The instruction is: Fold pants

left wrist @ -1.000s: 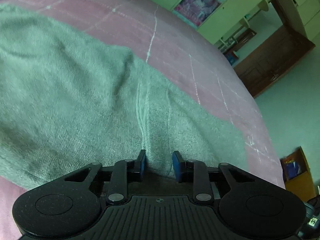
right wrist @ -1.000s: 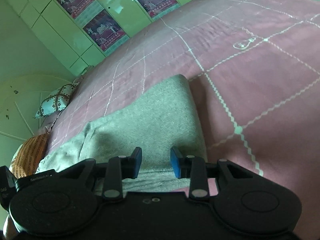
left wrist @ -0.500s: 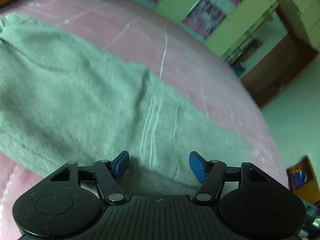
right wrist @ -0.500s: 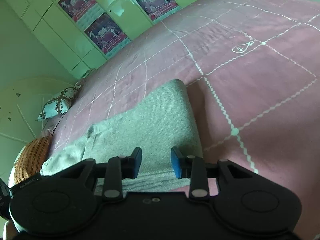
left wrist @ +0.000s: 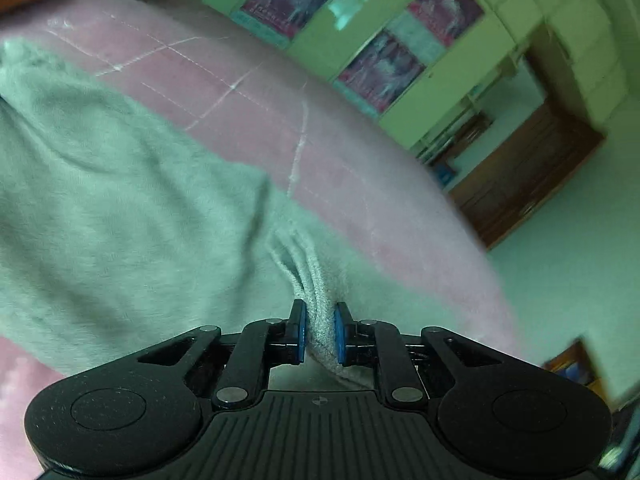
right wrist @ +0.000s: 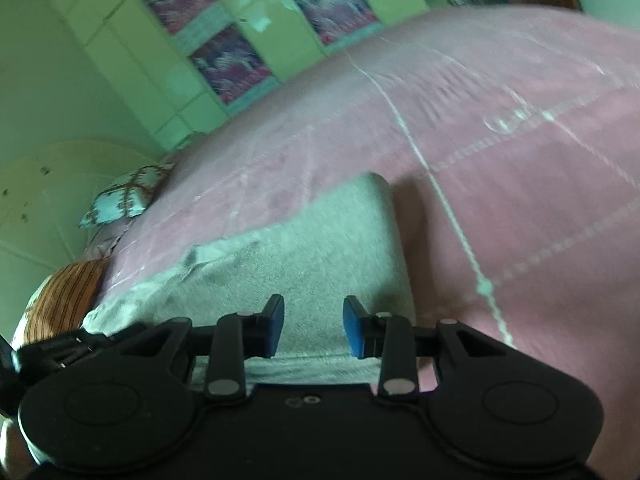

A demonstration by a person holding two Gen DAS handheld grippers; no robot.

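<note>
The grey pants (left wrist: pixel 120 208) lie spread on the pink bed (left wrist: pixel 360 184). My left gripper (left wrist: pixel 319 332) pinches a bunched fold of them tight. My right gripper (right wrist: pixel 314 326) stands apart over the pants (right wrist: pixel 320 248), holding nothing.

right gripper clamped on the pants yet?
No. In the right wrist view the right gripper has its jaws apart, with the grey pants lying flat on the pink bedspread between and beyond them.
</note>
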